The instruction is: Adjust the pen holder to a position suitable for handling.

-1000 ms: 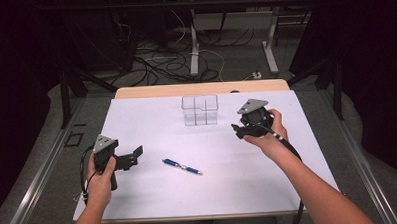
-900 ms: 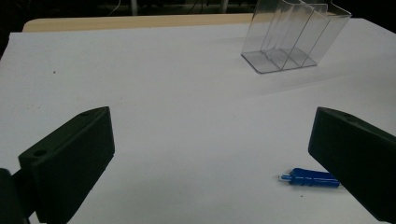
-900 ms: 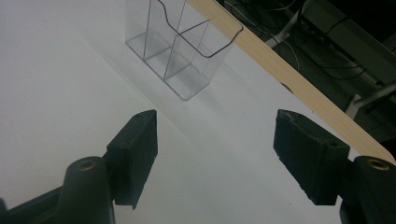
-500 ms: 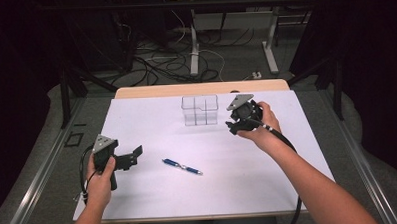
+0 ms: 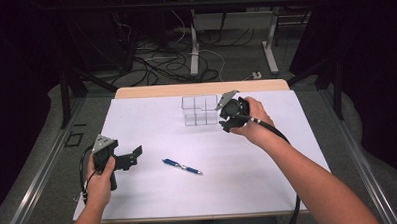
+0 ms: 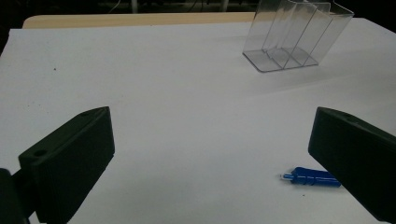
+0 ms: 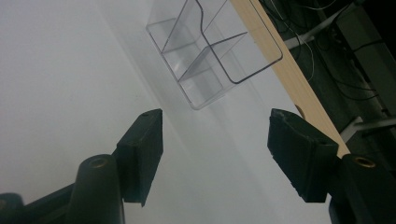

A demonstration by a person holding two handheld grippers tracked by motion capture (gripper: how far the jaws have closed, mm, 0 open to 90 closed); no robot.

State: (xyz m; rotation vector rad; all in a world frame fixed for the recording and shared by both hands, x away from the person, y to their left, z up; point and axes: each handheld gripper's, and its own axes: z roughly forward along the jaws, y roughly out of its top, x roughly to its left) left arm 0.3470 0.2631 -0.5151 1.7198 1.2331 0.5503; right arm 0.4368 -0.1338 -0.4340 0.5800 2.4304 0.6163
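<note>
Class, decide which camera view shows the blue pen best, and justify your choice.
The high view: the whole blue pen lies in sight on the white table. In the left gripper view one end of it shows beside a black jaw.

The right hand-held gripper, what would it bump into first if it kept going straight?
Probably the clear divided box: it sits just ahead of the open right hand-held gripper, with bare white table between. Depth is hard to judge.
</note>
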